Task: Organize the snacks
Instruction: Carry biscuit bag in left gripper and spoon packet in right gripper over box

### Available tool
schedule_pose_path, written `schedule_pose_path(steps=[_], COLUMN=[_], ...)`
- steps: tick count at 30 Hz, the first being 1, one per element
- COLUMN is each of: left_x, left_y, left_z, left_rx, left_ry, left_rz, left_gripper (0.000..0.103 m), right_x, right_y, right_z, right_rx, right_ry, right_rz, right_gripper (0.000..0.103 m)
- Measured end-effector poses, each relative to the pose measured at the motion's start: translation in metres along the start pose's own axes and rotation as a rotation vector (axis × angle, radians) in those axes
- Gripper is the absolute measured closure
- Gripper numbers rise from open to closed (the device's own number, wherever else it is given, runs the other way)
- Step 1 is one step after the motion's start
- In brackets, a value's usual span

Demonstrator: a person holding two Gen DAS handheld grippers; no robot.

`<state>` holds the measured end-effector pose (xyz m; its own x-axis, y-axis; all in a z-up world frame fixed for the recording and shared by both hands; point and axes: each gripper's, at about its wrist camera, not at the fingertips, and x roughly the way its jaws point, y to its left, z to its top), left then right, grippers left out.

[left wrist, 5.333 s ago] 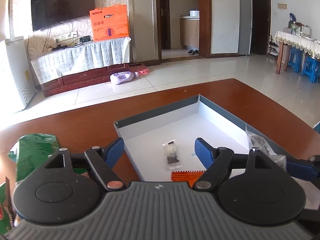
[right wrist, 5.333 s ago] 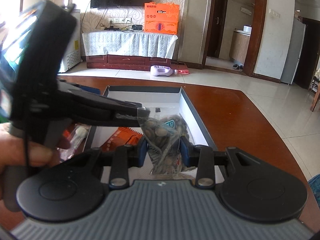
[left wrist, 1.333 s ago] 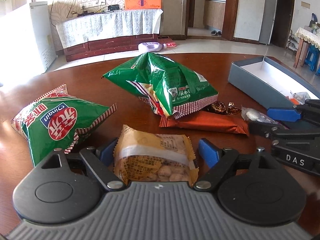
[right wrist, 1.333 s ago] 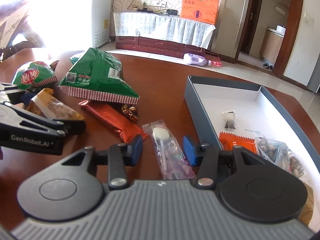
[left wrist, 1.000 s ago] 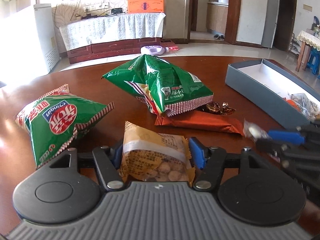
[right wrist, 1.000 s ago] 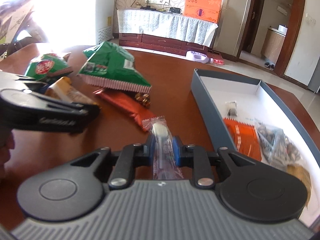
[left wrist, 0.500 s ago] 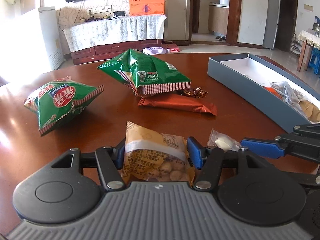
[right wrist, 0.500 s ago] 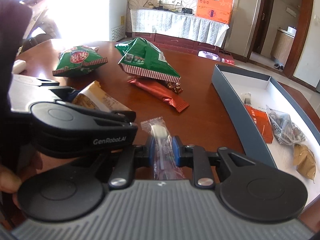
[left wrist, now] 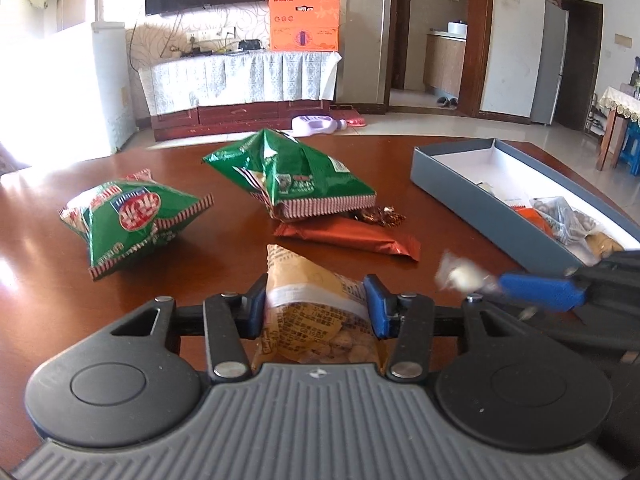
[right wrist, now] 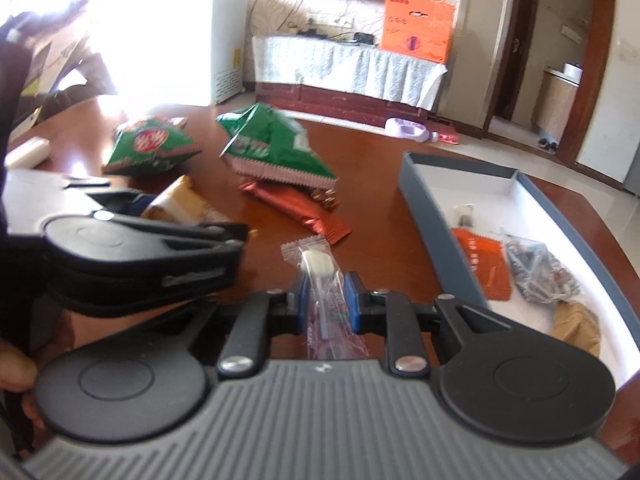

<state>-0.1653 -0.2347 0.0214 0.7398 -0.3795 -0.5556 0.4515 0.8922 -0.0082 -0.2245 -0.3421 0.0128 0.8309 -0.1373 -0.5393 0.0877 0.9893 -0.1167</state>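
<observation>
My left gripper (left wrist: 314, 300) is shut on a yellow nut packet (left wrist: 308, 300), held above the brown table; the packet also shows in the right wrist view (right wrist: 180, 204). My right gripper (right wrist: 326, 300) is shut on a clear candy packet (right wrist: 318, 268), which also shows blurred in the left wrist view (left wrist: 460, 274). The grey box (right wrist: 440, 236) with a white inside stands to the right and holds an orange packet (right wrist: 484, 260), a clear bag of nuts (right wrist: 540, 272) and a tan packet (right wrist: 576, 326).
Two green chip bags (left wrist: 132, 216) (left wrist: 292, 176) and a red-brown bar (left wrist: 352, 238) lie on the table ahead, with small gold-wrapped candies (left wrist: 380, 214) beside the bar. The left gripper's body (right wrist: 140, 256) is close on the right gripper's left.
Both grippers closed on their packets about a second ago, then lifted and drew back. The snacks on the table now look farther away.
</observation>
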Motion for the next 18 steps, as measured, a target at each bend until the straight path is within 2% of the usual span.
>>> schedule_pose_path(steps=[6,18], left_x=[-0.006,-0.016], left_y=[-0.002,-0.032], left_z=[0.004,0.022], left_rx=[0.025,0.076], left_ry=[-0.031,-0.085], left_rz=[0.007,-0.034], left_gripper=[0.049,0.049], right_x=[-0.009,-0.029], right_y=[-0.014,-0.025], right_z=[0.006,0.016], right_rx=[0.035,0.015], right_ry=[-0.034,-0.106], right_rz=[-0.008,-0.038], right_gripper=[0.080,0.080])
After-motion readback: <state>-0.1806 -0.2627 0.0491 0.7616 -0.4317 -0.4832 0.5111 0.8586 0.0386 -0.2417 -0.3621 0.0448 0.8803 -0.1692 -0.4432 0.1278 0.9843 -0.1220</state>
